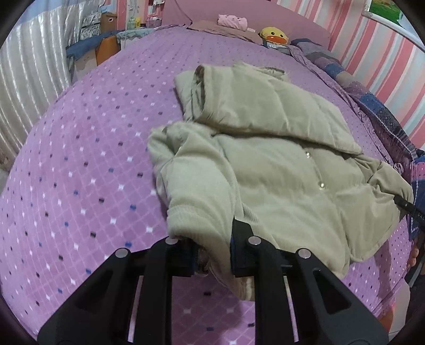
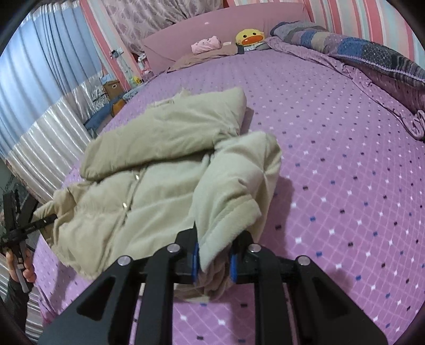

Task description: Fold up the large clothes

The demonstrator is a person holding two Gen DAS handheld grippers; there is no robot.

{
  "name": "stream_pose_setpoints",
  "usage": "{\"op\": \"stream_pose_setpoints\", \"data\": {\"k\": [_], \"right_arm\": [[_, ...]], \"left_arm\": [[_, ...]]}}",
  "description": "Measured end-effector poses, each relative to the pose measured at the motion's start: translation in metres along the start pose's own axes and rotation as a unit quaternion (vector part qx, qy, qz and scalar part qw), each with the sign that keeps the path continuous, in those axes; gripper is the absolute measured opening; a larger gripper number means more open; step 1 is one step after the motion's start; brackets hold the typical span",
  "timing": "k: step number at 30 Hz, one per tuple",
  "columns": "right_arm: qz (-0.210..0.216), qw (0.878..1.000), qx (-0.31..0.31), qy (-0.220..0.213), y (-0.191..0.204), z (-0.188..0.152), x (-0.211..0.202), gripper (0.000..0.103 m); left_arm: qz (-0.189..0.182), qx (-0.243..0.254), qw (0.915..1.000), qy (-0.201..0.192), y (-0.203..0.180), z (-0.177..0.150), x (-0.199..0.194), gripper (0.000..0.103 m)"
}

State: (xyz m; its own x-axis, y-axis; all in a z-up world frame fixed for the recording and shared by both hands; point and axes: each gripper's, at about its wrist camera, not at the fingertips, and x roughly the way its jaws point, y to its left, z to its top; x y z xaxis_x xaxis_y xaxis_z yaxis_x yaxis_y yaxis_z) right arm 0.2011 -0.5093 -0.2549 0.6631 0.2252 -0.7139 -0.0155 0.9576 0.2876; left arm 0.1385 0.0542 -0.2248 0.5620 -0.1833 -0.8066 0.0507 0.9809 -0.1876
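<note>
A pale green padded jacket [image 1: 279, 164] lies on the purple dotted bedspread [image 1: 79, 159], sleeves folded across its snap-buttoned front. My left gripper [image 1: 212, 252] is shut on the jacket's hem corner nearest this camera and holds it lifted. The jacket also shows in the right wrist view [image 2: 159, 169]. My right gripper [image 2: 213, 261] is shut on the opposite hem corner, fabric bunched between its blue pads [image 2: 196, 261]. The other gripper [image 2: 24, 225] shows at the far left edge, its fingertip touching the jacket's far corner.
A yellow duck plush [image 1: 273, 35] and pink folded cloth [image 1: 232, 21] sit by the pink headboard. A patchwork quilt [image 2: 372, 53] is heaped along the wall side. Boxes [image 1: 106, 34] and curtains [image 1: 29, 74] stand beyond the bed's other side.
</note>
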Motion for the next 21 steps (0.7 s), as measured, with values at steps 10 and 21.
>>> {"op": "stream_pose_setpoints", "data": {"k": [10,21], "right_arm": [[0.025,0.999,0.028,-0.012,0.013,0.076,0.002,0.017],[0.032,0.990,0.120,-0.062,0.017,0.208,0.029,0.017]], "left_arm": [[-0.025,-0.015,0.9995,-0.006,-0.010,0.078,-0.012,0.016],[-0.013,-0.087,0.9955,-0.035,0.007,0.211,-0.006,0.016]]}}
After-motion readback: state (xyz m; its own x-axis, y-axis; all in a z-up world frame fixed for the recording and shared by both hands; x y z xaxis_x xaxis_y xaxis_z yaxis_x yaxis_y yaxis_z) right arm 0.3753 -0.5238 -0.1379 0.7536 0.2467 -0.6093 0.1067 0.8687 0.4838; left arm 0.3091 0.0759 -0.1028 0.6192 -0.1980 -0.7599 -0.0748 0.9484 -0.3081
